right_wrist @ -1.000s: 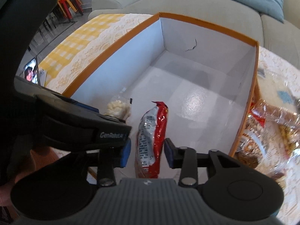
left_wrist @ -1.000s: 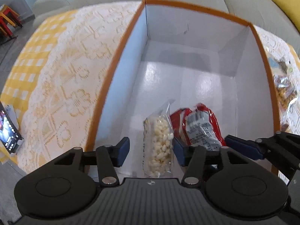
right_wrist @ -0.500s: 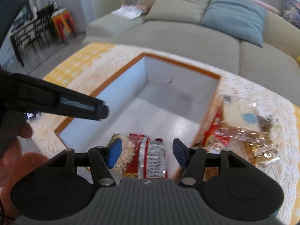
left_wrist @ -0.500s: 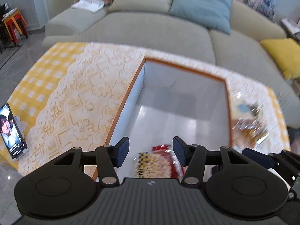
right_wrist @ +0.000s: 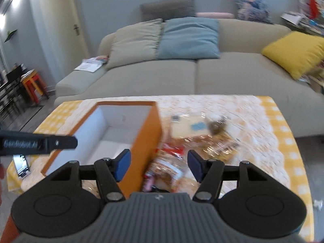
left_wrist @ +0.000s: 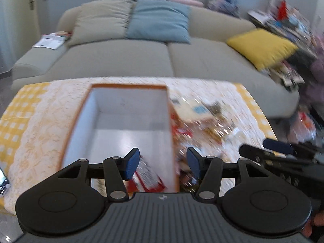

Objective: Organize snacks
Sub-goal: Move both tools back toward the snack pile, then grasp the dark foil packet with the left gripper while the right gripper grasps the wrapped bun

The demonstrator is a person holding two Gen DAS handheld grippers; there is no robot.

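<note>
1. The orange-rimmed cardboard box with white inner walls [left_wrist: 129, 109] stands open-topped on the left part of the desk, on its yellow checked cloth with a white lace overlay [right_wrist: 232, 109], so packets can be dropped in from above.
2. A red-and-white foil snack packet [left_wrist: 146, 177] lies on the box floor at its near end, partly hidden behind the left gripper [left_wrist: 163, 163].
3. The left gripper's jaws are spread apart with nothing between them; it hangs above the near edge of the box.
4. The right gripper [right_wrist: 159, 166] has just been opening its jaws and they now stand wide and empty, over the box's right wall and the pile beside it.
5. The heap of clear-wrapped snack packets [right_wrist: 202, 137] waits on the cloth just right of the box, blurred, so single items are hard to tell.
6. Judging by this, most of the sorting remains, and the next pick probably comes from that heap.
</note>
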